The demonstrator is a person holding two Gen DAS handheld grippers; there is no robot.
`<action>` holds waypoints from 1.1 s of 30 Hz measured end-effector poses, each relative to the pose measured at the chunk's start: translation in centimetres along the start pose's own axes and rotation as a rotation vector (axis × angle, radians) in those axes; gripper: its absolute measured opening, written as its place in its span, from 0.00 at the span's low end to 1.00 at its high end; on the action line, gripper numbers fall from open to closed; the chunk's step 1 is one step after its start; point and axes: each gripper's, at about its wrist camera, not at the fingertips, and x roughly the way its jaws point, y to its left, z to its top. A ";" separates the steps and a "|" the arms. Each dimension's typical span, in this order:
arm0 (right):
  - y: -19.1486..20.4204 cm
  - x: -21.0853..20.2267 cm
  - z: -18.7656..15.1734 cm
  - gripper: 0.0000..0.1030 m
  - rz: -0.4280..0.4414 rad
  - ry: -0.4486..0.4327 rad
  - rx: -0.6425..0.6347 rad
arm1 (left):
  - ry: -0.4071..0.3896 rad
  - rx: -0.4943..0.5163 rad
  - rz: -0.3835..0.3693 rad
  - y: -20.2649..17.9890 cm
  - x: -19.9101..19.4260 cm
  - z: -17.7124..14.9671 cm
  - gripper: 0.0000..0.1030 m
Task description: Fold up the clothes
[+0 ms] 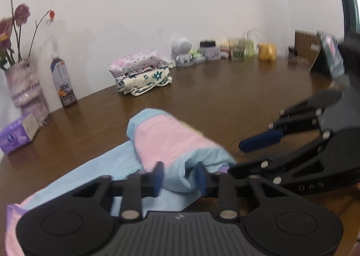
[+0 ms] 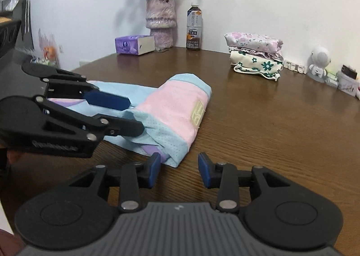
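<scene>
Two grippers are met over a wooden table, on which a pink and blue garment is seen partly folded near the front edge, one end doubled into a thick roll and a blue tail trailed flat behind. A stack of folded floral clothes is kept well apart, near the wall. If the roll is to be carried further, the layered blue hem should be taken together and the edges kept square, so that no crease is dragged in. The left gripper is held low, its fingers spread about the hem; whether cloth is touched cannot quite be told through the blur. The right gripper is held just off the garment's corner, spread and empty.
</scene>
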 end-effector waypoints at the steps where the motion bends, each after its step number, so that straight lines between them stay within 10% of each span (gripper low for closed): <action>1: 0.2 0.3 0.1 0.36 0.002 0.003 -0.009 | 0.004 0.023 0.014 -0.4 0.2 -0.1 0.09; 12: 0.9 2.4 1.0 0.16 -0.082 -0.012 0.011 | -0.050 0.062 0.080 -1.5 -0.5 -0.9 0.03; 33: -0.2 1.9 0.1 0.15 -0.019 -0.014 0.133 | 0.040 0.185 0.102 -2.5 1.2 -1.4 0.09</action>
